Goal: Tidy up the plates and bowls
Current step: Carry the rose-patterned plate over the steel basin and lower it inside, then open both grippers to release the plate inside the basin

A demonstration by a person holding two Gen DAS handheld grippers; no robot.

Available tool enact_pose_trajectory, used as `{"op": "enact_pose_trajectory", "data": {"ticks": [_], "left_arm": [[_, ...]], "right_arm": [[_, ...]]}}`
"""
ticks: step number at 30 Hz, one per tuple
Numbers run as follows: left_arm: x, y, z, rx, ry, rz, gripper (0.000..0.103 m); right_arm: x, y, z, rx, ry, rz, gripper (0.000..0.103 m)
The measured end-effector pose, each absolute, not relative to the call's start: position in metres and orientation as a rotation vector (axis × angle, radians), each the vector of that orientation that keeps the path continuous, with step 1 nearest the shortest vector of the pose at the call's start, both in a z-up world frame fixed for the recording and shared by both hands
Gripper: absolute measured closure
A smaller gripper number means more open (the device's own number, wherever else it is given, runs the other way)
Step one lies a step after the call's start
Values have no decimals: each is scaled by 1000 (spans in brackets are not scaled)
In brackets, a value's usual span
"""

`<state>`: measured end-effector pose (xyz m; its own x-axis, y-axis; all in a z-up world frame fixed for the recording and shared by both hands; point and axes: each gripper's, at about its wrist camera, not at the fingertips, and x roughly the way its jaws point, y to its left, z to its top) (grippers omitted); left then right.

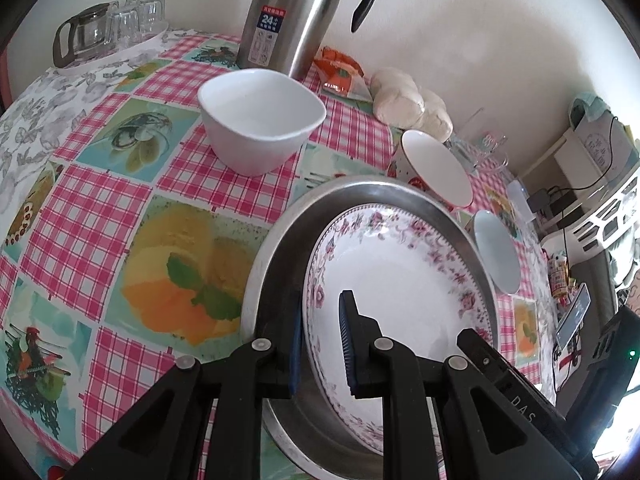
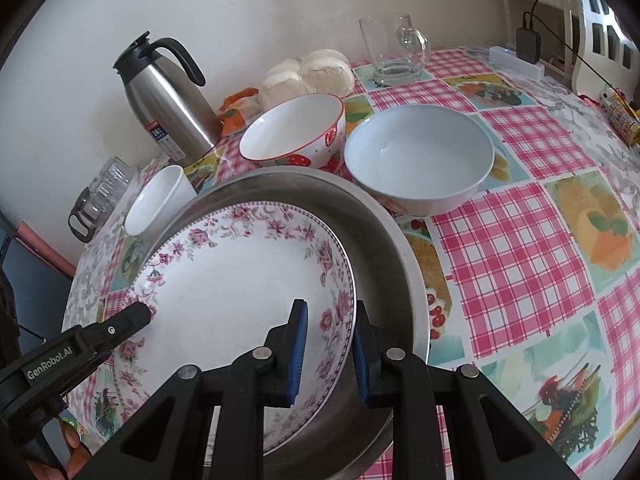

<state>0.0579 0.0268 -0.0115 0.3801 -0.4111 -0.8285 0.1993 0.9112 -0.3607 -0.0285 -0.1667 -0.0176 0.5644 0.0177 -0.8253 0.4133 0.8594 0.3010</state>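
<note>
Over tablecloth (image 1: 100, 200), hand-held grippers (image 1: 320, 340) down-tilted.

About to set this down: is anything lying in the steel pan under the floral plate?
Nothing visible. Both tongs, left and right, grip the floral plate by opposite rims over the steel pan; its visible floor is bare, the rest hidden under the plate.

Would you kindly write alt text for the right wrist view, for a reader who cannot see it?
Both grippers, right gripper and left gripper, clamp opposite rims of a floral plate lying in a metal pan on a checked tablecloth. Behind stand a strawberry bowl, a pale blue bowl, a white cup, a steel thermos and a glass mug.
</note>
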Motion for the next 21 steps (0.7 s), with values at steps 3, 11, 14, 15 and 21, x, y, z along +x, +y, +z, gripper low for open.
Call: {"op": "enact_pose_trajectory", "data": {"ticks": [3,11,14,15,21], "left_arm": [[59,25,-15,-205,1131,-391,85],[60,26,-21,-213,1153,-388,85],[60,25,-21,-207,1157,-380,85],[60,25,-21,-208,1160,-376,85],[61,24,-21,-209,1172,-354,84]], "right_arm": [[-27,-167,-19,505,957,-243,79],[-24,-166,-22,486,975,-241,78],[-23,-164,-22,470,981,-243,78],[-23,-163,-22,460,984,-243,78],[-21,-162,-23,436,997,-240,78]]}}
